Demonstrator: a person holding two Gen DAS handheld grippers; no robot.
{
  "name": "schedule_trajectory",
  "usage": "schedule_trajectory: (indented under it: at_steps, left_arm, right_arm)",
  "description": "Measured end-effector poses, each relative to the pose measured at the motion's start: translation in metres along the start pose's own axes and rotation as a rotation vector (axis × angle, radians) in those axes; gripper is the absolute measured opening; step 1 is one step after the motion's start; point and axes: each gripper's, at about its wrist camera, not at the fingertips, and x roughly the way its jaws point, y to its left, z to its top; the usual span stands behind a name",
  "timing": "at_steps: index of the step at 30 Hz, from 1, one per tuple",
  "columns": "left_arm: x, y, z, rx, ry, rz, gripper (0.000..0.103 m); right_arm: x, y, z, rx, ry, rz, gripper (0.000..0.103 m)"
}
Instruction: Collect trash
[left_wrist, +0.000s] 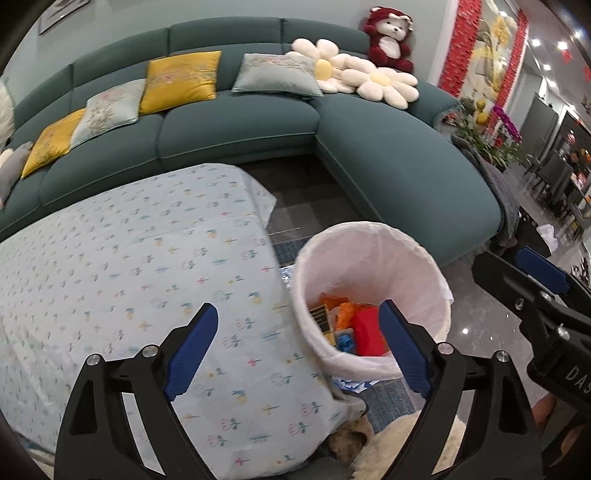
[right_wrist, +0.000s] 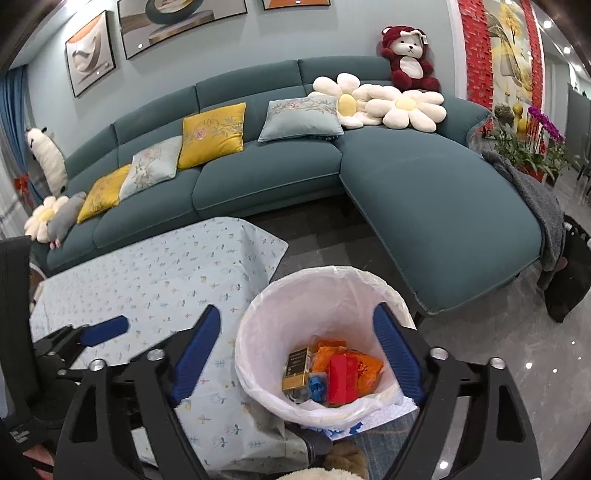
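Observation:
A round bin with a white liner (left_wrist: 391, 262) (right_wrist: 314, 295) stands on the floor at the right end of the table. It holds trash: a red box (left_wrist: 365, 332) (right_wrist: 341, 380), orange wrappers (right_wrist: 365, 365), a gold and black box (right_wrist: 295, 369) and a blue scrap (right_wrist: 317, 386). My left gripper (left_wrist: 298, 307) is open and empty, over the table edge and the bin's left rim. My right gripper (right_wrist: 296, 309) is open and empty, above the bin's mouth. One right finger (left_wrist: 539, 271) shows at the right of the left wrist view. One left finger (right_wrist: 105, 330) shows over the cloth in the right wrist view.
The table wears a pale floral cloth (left_wrist: 129, 258) (right_wrist: 155, 280). Behind it curves a teal sofa (left_wrist: 240, 129) (right_wrist: 424, 206) with cushions, flower pillows and a red plush bear (right_wrist: 406, 59). A grey blanket (right_wrist: 532, 195) hangs at its right end, with potted plants (right_wrist: 532, 147) beyond. Something furry (left_wrist: 399, 435) lies below the bin.

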Motion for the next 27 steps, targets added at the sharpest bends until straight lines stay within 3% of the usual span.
schedule_trajectory:
  at_steps: [10, 13, 27]
  left_arm:
    - [-0.011, 0.030, -0.025, -0.029, -0.004, 0.085, 0.088]
    - [-0.012, 0.039, -0.033, -0.044, 0.007, 0.106, 0.089]
    - [-0.010, 0.059, -0.064, -0.082, 0.032, 0.168, 0.090]
  right_arm:
    - [0.001, 0.033, -0.023, -0.099, 0.034, -0.033, 0.085]
    - [0.001, 0.040, -0.030, -0.124, 0.031, -0.041, 0.097]
    - [0.026, 0.045, -0.078, -0.123, 0.102, -0.010, 0.096]
